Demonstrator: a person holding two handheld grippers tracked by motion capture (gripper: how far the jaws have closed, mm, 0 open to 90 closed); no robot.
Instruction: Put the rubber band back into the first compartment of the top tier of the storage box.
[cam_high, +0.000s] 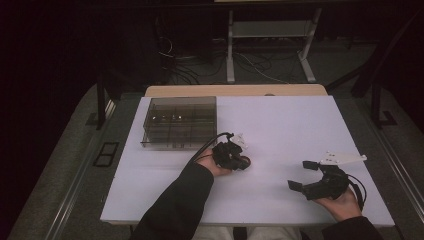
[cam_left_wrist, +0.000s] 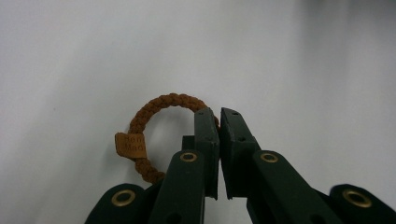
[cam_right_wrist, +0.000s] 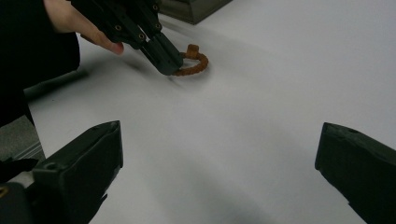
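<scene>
Black left gripper (cam_left_wrist: 219, 116) with brass rivets, dark sleeve (cam_high: 175, 205), trailing cable

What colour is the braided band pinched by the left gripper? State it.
Rusty brown; the braided band shows best in the left gripper view, with a tan tag.

Tan tag (cam_left_wrist: 130, 144) on brown braided band (cam_left_wrist: 161, 103): partly legible, approx. "Mad", rest unreadable.

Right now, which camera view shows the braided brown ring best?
The left gripper view: the ring is close, braid and tag clear, left claw shut on it. The right gripper view shows it small; the high view barely shows it.
</scene>
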